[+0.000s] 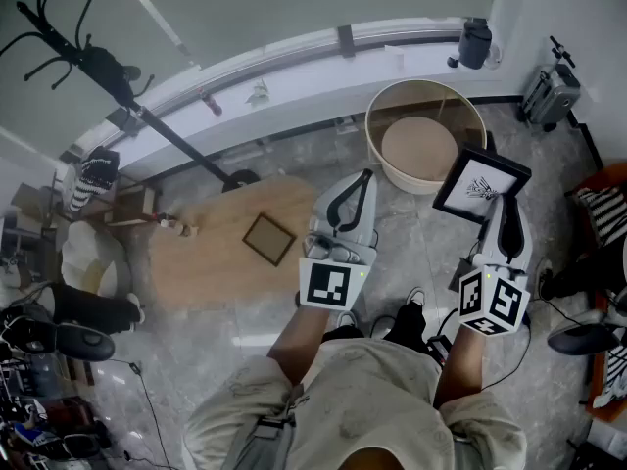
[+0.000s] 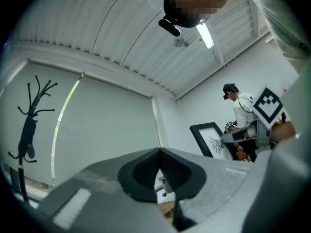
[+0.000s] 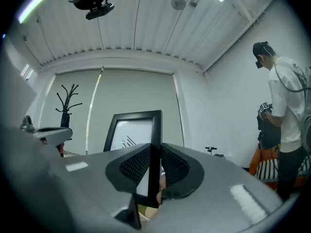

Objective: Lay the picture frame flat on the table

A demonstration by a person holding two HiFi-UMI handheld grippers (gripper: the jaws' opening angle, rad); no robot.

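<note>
A black picture frame (image 1: 481,184) with a white print is held upright and tilted in the air, over the rim of a round tub. My right gripper (image 1: 501,204) is shut on its lower edge; in the right gripper view the frame's side bar (image 3: 154,130) is pinched between the pads. The frame also shows in the left gripper view (image 2: 210,139), off to the right. My left gripper (image 1: 363,178) hovers above the right end of the low wooden table (image 1: 211,262), its jaws closed together with nothing in them (image 2: 159,168).
A small brown frame (image 1: 268,239) lies flat on the table. A round wooden tub (image 1: 390,161) stands on the floor beyond the grippers. A black coat stand (image 1: 103,67) leans at the left. Another person (image 3: 286,110) stands at the right wall.
</note>
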